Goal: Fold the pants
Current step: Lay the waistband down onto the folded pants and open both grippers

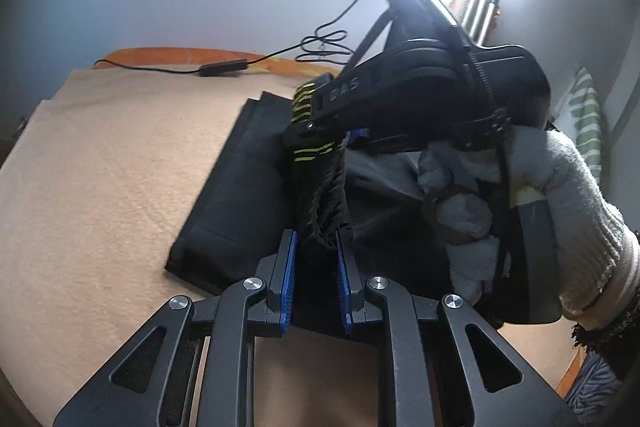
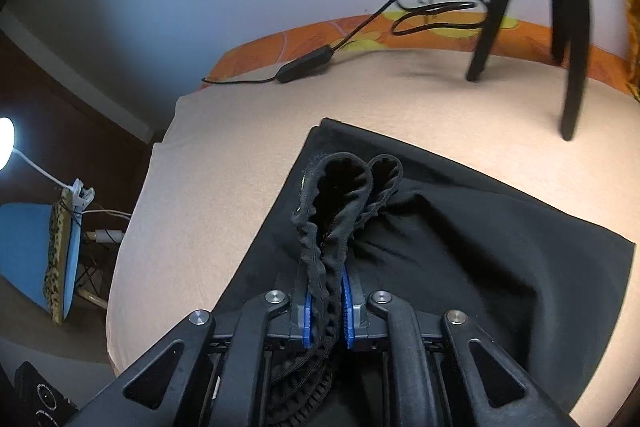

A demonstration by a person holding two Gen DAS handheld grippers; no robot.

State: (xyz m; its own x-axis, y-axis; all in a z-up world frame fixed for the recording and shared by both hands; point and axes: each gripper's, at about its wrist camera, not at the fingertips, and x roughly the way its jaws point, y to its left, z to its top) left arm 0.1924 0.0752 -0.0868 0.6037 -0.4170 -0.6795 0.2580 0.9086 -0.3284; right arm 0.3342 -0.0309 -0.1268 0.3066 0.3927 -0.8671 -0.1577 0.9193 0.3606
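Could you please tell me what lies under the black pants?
The black pants rest on a peach-coloured bed sheet, which shows around them. Whatever lies directly beneath the fabric is covered.

The pants (image 2: 460,247) are matt black woven cloth, smooth over the legs, with a ribbed, puckered elastic waistband (image 2: 328,227). They lie on a peach bed sheet (image 1: 100,187) of soft, finely textured matt fabric; an orange printed cloth (image 2: 304,35) edges it. The left gripper (image 1: 316,267) and right gripper (image 2: 325,307) are matt black plastic with shiny round metal rivets and ridged blue rubbery pads (image 2: 307,319). A hand (image 1: 560,195) wears a fuzzy grey-white knitted glove. The cable (image 2: 360,27) is smooth black plastic; a brushed-metal flask (image 1: 480,7) gleams.
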